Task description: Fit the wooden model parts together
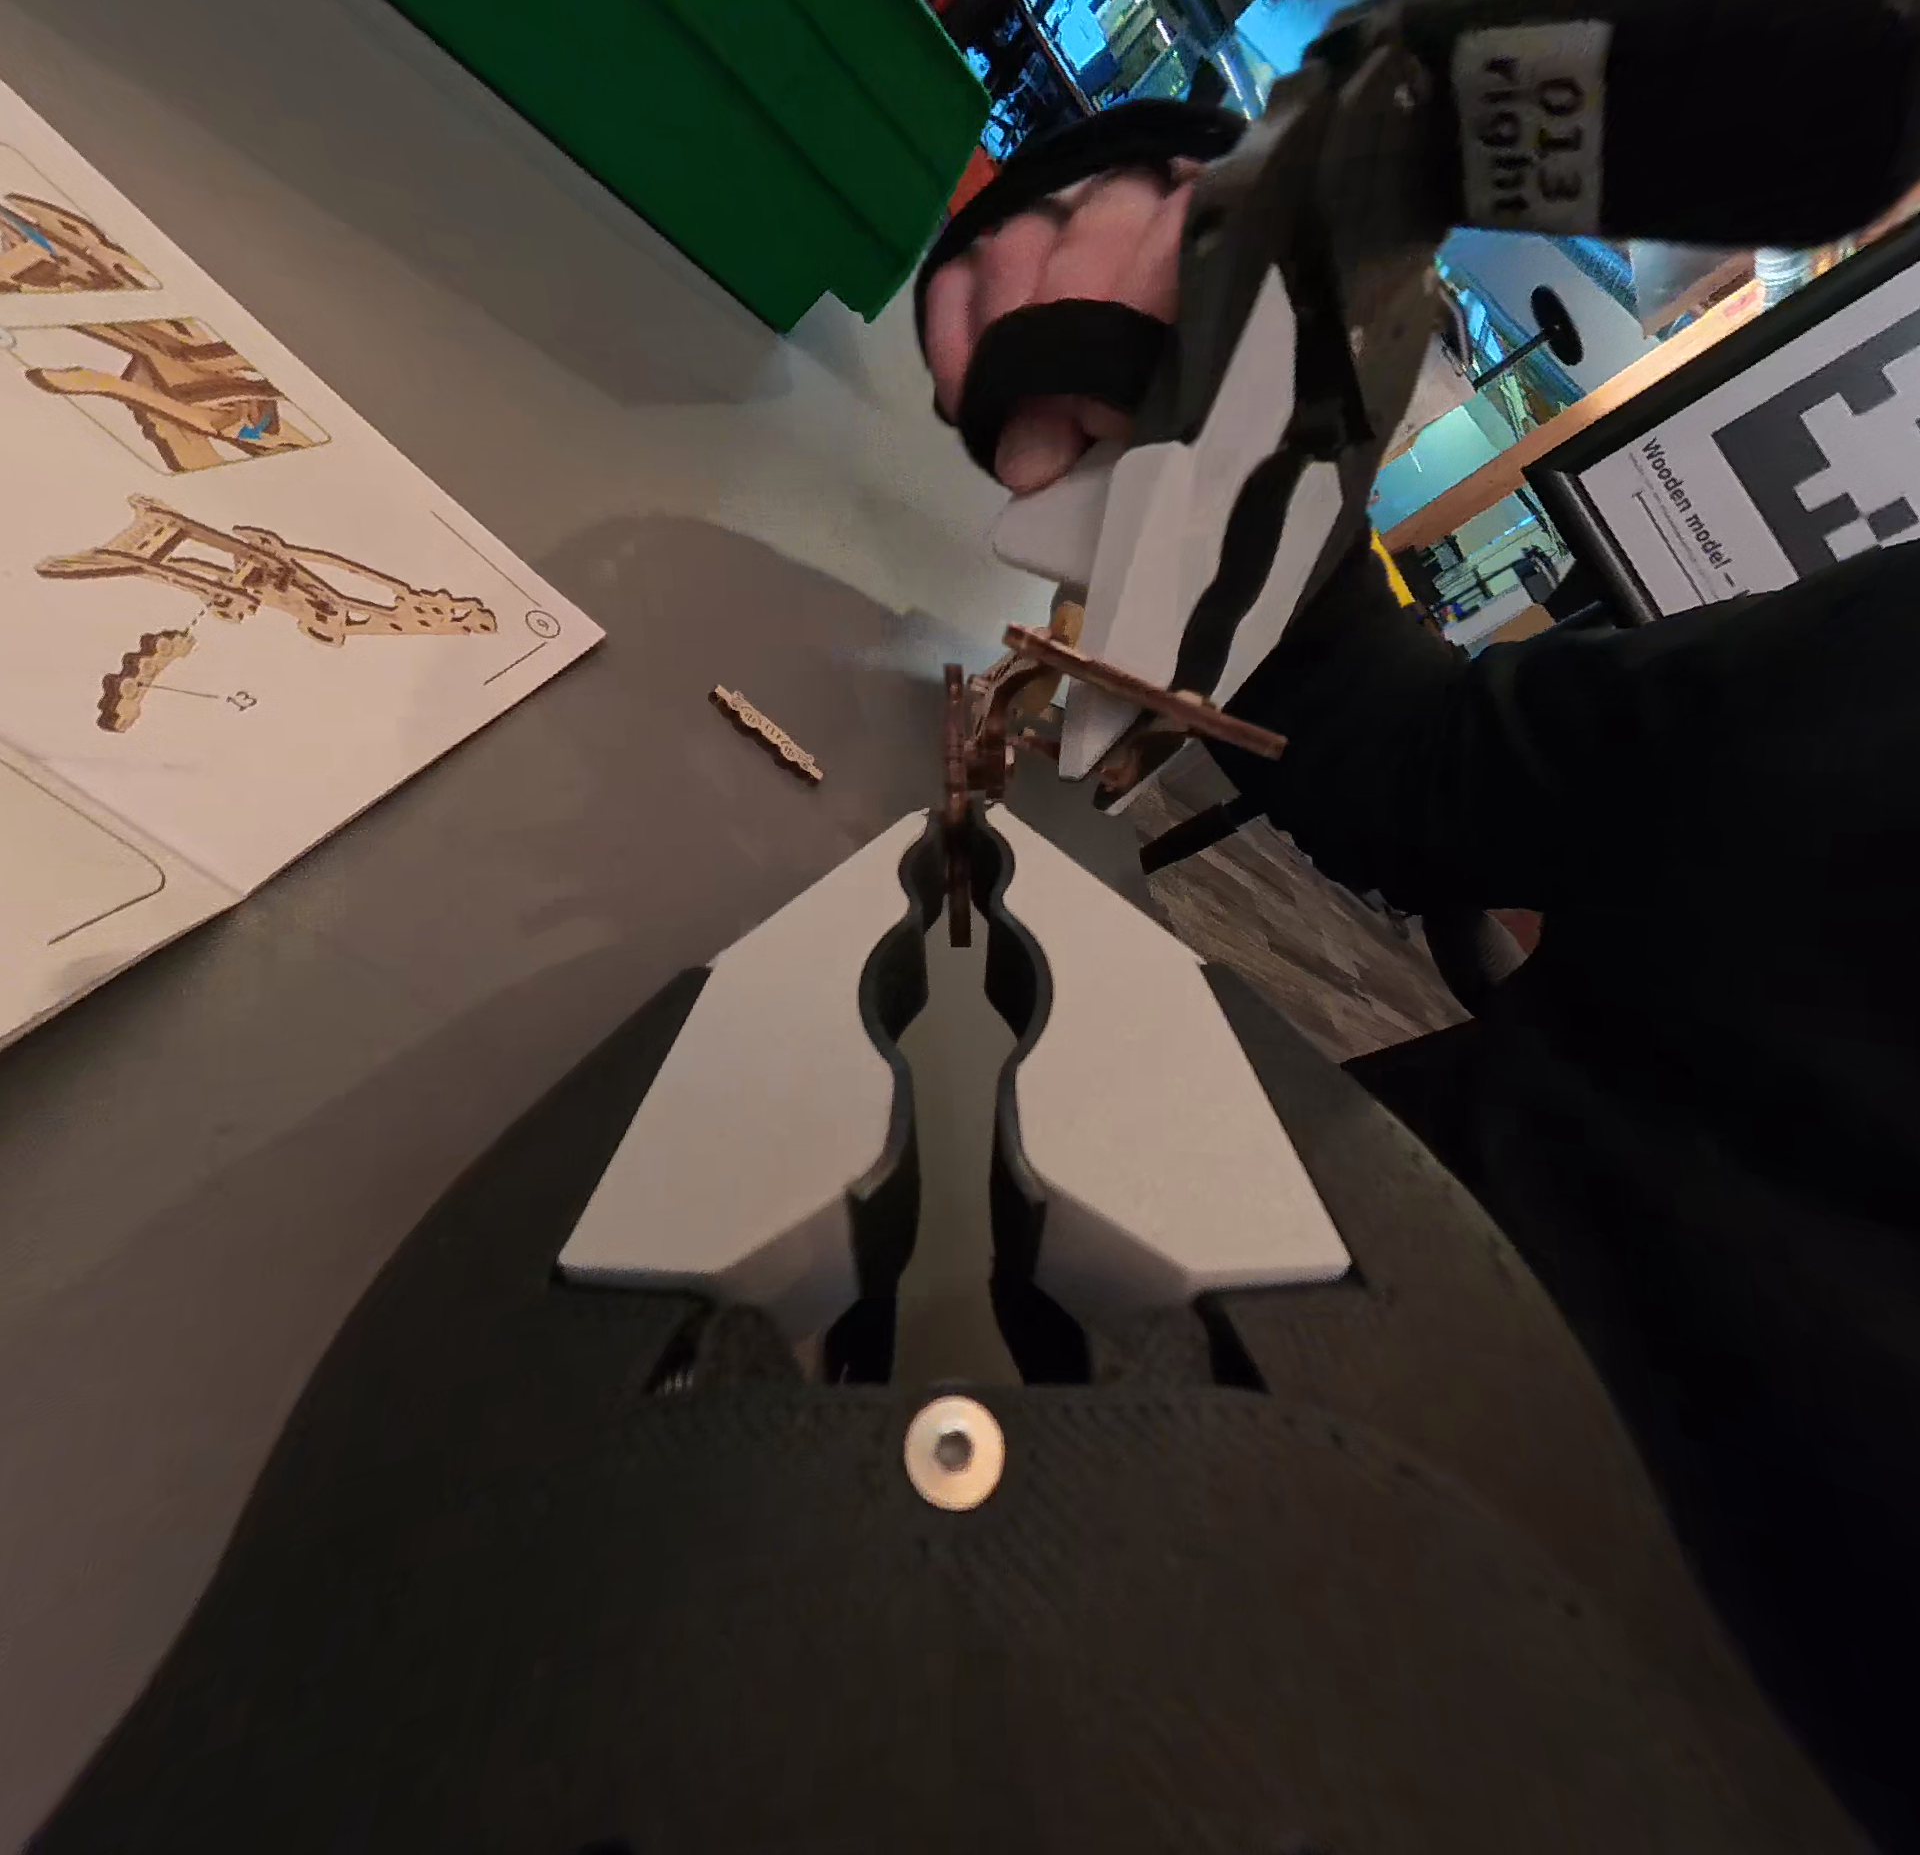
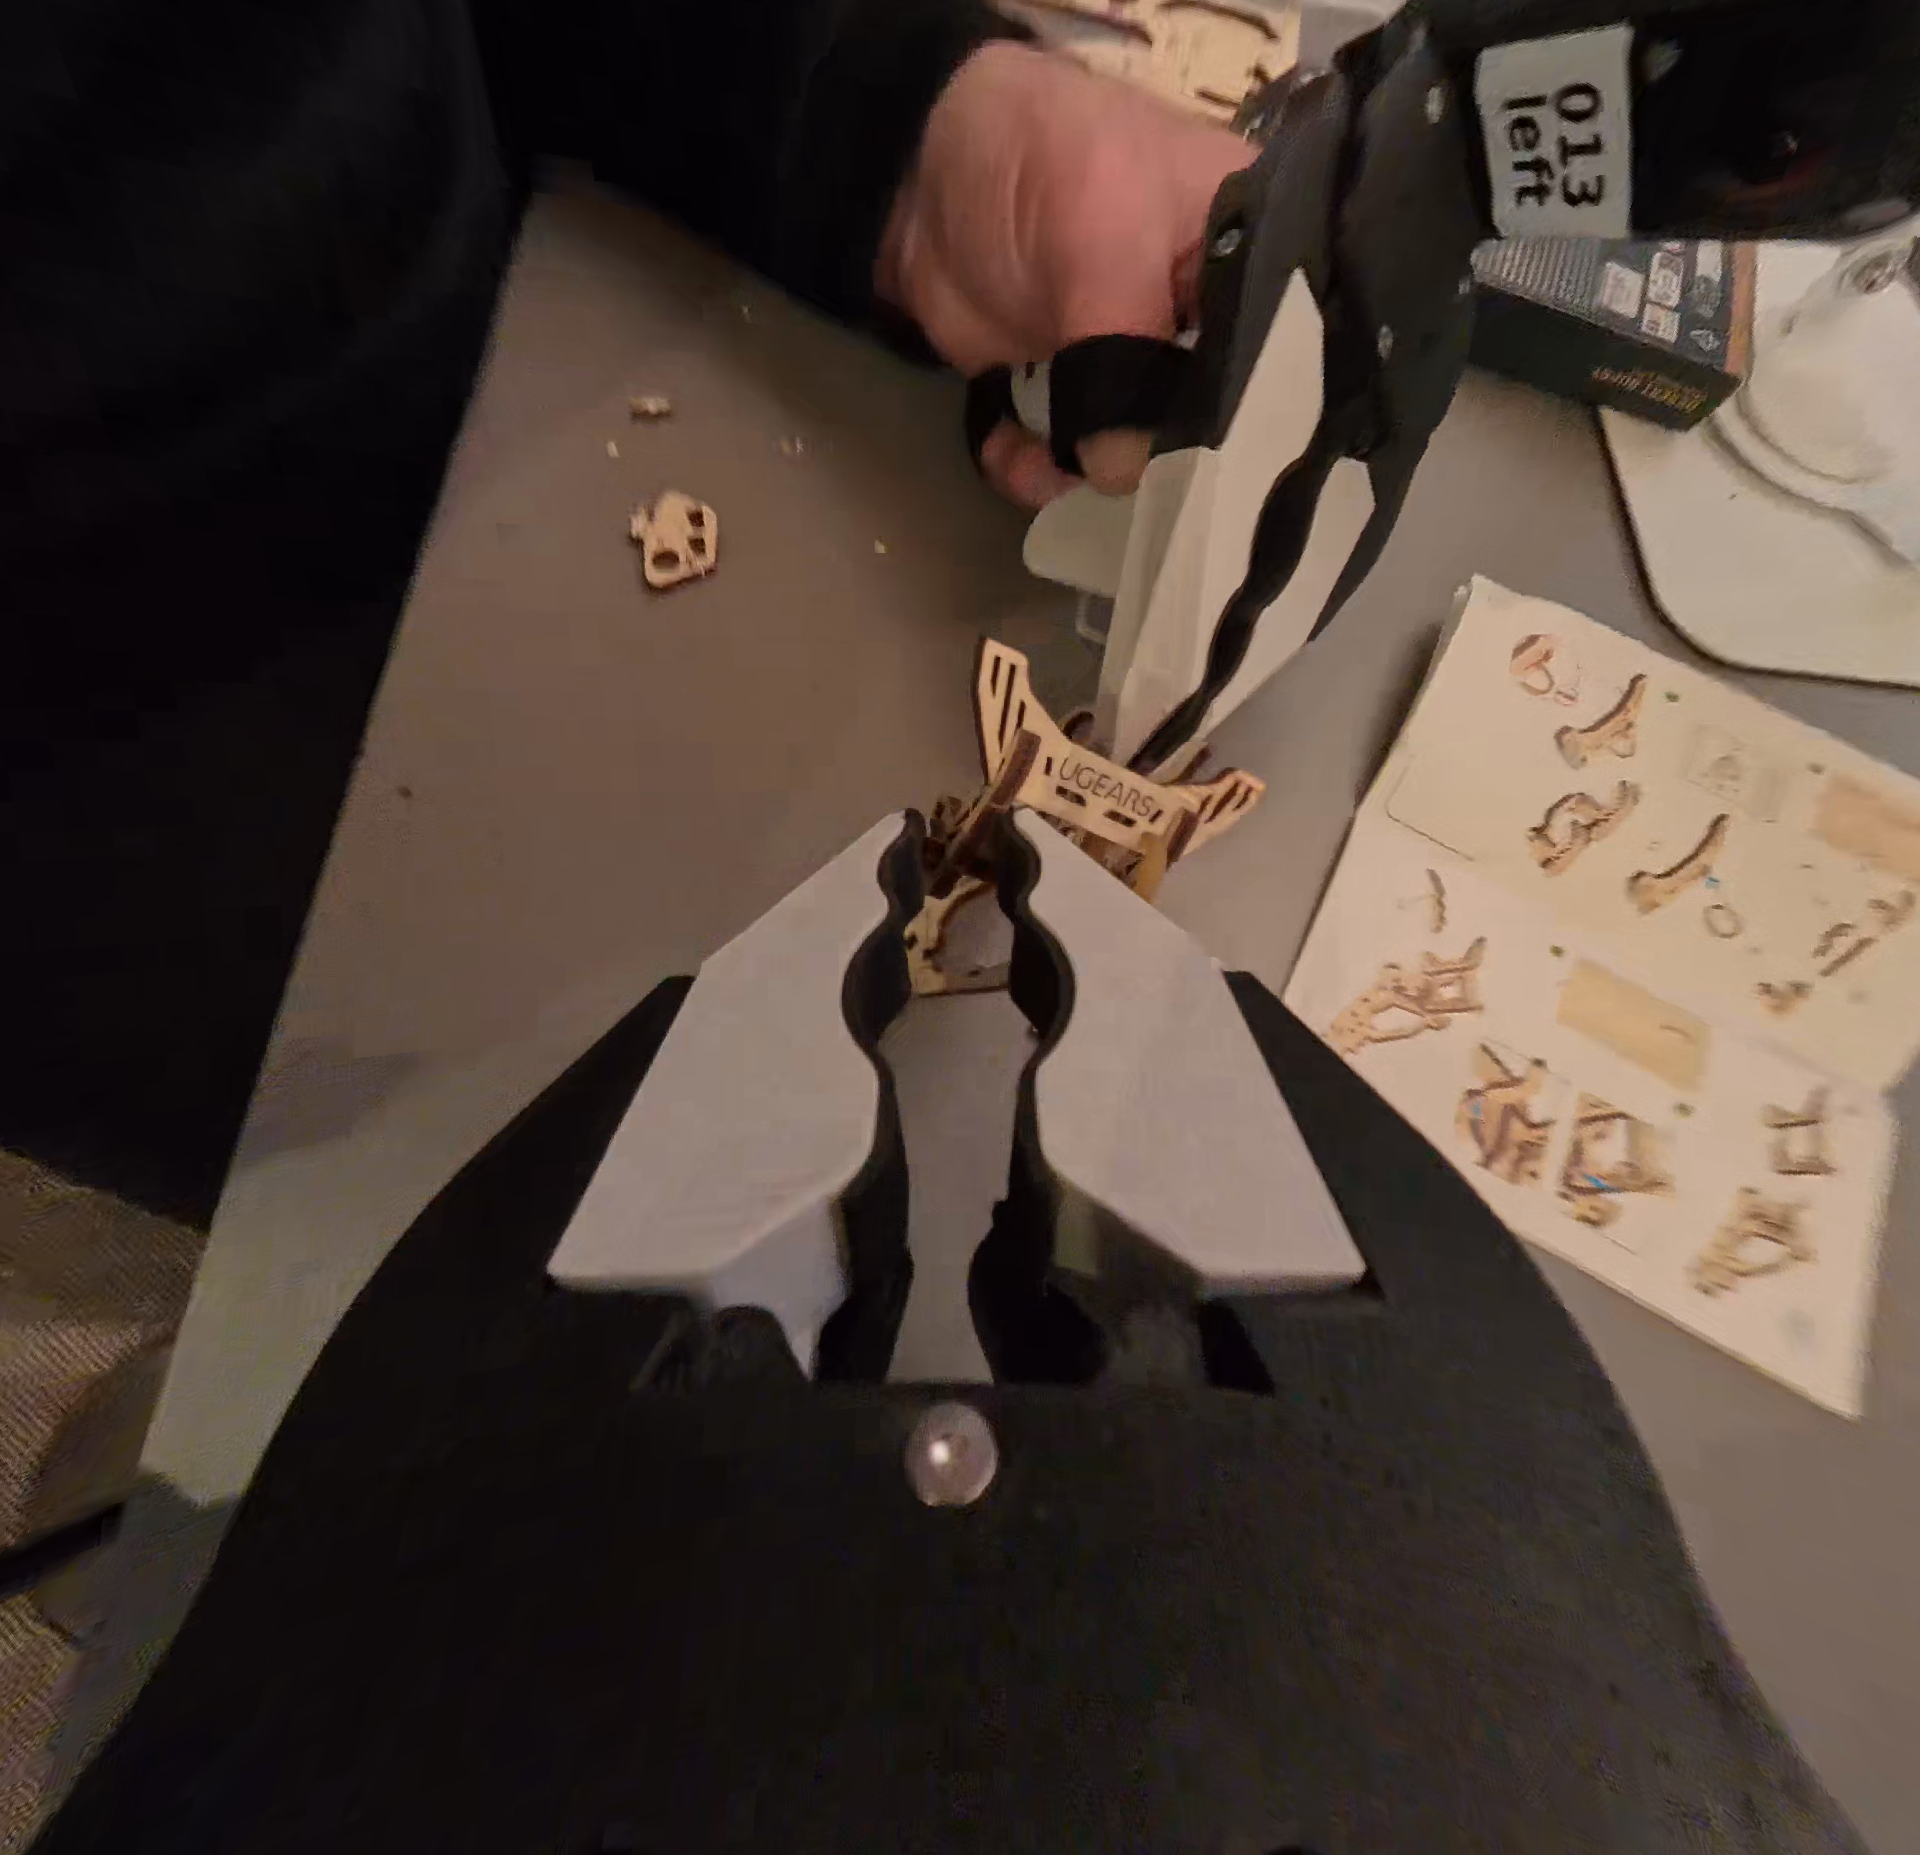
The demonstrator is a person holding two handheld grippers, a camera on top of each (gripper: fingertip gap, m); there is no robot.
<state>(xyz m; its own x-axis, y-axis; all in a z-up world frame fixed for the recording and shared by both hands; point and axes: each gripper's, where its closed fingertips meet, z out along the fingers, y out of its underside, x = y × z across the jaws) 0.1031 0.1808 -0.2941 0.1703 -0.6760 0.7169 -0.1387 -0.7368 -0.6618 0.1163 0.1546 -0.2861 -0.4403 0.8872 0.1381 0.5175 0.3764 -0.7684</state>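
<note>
Place: workshop or lab bench
Signs: grey table point(image 1: 644, 475), green bins point(image 1: 727, 91), instruction sheet point(image 2: 1621, 984), shelving behind point(image 1: 1122, 18), marker board point(image 1: 1766, 455)

Left wrist view: close behind own fingers point(image 1: 831, 1057), low over the grey bench point(image 1: 520, 974), facing the right gripper point(image 1: 1164, 735). Right wrist view: same closeness, looking down along own fingers point(image 2: 790, 1057) toward the left gripper point(image 2: 1153, 756). Shared by both: the wooden model point(image 1: 997, 725) point(image 2: 1091, 808), the instruction sheet point(image 1: 208, 558) point(image 2: 1610, 974), the bench between.
</note>
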